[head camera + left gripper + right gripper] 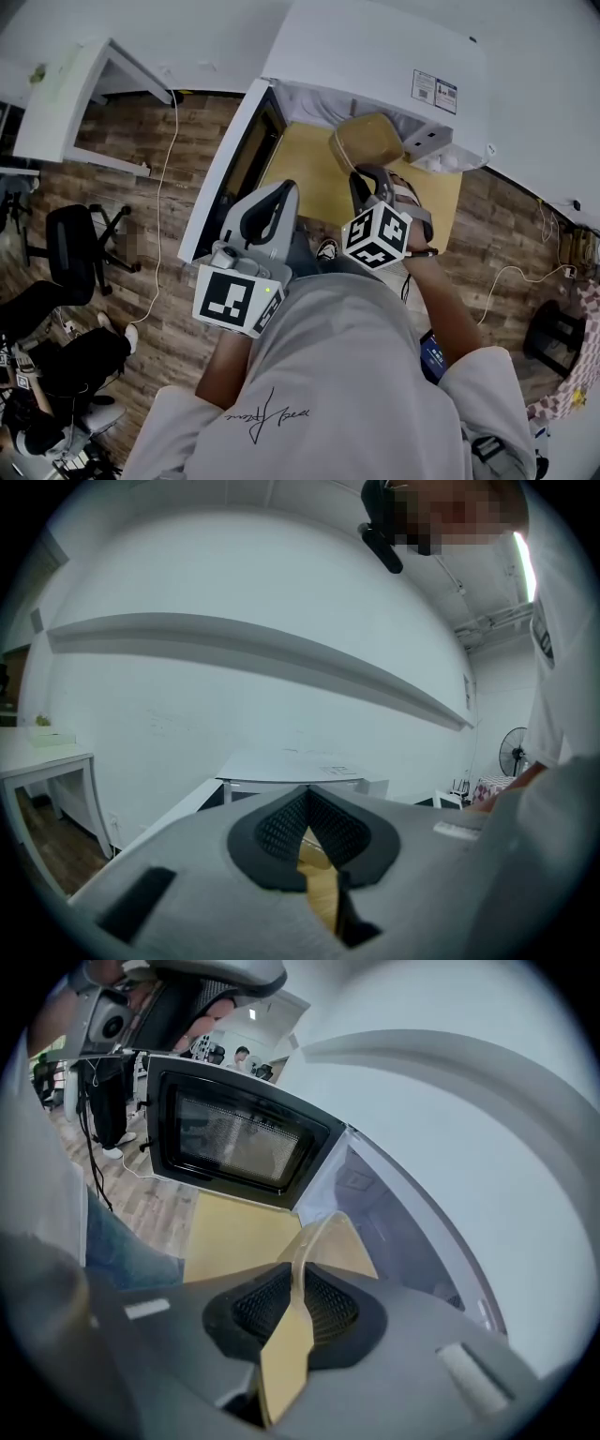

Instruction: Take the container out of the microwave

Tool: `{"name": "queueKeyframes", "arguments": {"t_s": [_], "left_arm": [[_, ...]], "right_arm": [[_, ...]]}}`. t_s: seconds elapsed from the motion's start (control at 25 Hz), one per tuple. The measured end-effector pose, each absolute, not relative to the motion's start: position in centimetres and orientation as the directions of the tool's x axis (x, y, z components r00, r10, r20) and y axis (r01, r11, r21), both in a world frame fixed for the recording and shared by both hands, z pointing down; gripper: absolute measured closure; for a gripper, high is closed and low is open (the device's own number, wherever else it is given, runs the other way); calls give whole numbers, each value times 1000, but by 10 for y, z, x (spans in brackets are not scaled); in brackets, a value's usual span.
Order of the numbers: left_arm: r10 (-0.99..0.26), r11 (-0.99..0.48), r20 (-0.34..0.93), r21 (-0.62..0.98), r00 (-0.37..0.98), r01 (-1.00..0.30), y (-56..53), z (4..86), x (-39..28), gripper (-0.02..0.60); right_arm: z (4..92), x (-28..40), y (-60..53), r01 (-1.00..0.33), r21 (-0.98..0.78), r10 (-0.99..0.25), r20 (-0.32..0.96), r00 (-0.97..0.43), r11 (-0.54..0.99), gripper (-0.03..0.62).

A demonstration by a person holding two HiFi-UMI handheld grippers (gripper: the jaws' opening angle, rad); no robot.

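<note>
The white microwave (375, 47) stands on a yellow table (309, 178), its door (230, 159) swung open to the left. A tan, shallow container (367, 141) hangs tilted just in front of the oven's opening. My right gripper (361, 173) is shut on its near wall. In the right gripper view that wall (323, 1246) runs between the black pads (262, 1302), with the dark door window (239, 1138) beyond. My left gripper (281, 187) is left of the container, apart from it. Its tips (307, 794) meet with nothing between them, pointing at the microwave (291, 761).
A white desk (75, 94) stands at the far left, with black office chairs (75, 244) below it on the wood floor. A white cable (164, 187) trails down beside the open door. A fan (514, 752) stands by the right wall.
</note>
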State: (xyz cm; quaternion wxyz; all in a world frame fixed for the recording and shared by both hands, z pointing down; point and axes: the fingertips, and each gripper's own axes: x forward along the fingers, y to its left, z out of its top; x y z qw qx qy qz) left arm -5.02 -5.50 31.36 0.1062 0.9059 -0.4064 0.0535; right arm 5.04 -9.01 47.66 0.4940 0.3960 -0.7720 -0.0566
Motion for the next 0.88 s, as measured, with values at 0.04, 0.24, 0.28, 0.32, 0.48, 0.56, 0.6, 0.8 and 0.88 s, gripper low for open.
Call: {"name": "queueKeyframes", "arguments": {"t_s": [0.04, 0.24, 0.28, 0.32, 0.48, 0.56, 0.6, 0.8, 0.88], "left_arm": [[-723, -649, 186, 150, 666, -746, -53, 315, -50, 581], [-718, -651, 204, 141, 665, -746, -49, 319, -48, 582], [-718, -652, 206, 135, 665, -746, -49, 320, -47, 583], [-716, -655, 209, 131, 667, -744, -48, 320, -46, 581], [-701, -667, 218, 136, 679, -732, -42, 324, -44, 582], [-697, -668, 223, 142, 681, -730, -39, 326, -43, 583], [-696, -668, 226, 145, 682, -730, -38, 328, -43, 582], [-686, -670, 237, 162, 688, -725, -33, 336, -39, 581], [-684, -669, 240, 170, 689, -723, -31, 338, -38, 581]], "right_arm": [[475, 51, -86, -561, 474, -667, 717, -200, 678, 534], [461, 61, -73, -631, 447, -694, 689, -209, 634, 536], [459, 64, -72, -647, 438, -699, 683, -212, 624, 536], [456, 66, -70, -663, 426, -702, 678, -216, 616, 536], [447, 73, -59, -719, 362, -705, 665, -246, 593, 536], [438, 75, -53, -756, 310, -711, 647, -276, 576, 536], [432, 75, -49, -775, 281, -715, 635, -293, 567, 536], [408, 79, -39, -827, 203, -746, 578, -331, 525, 536], [403, 81, -35, -841, 184, -758, 559, -337, 509, 536]]}}
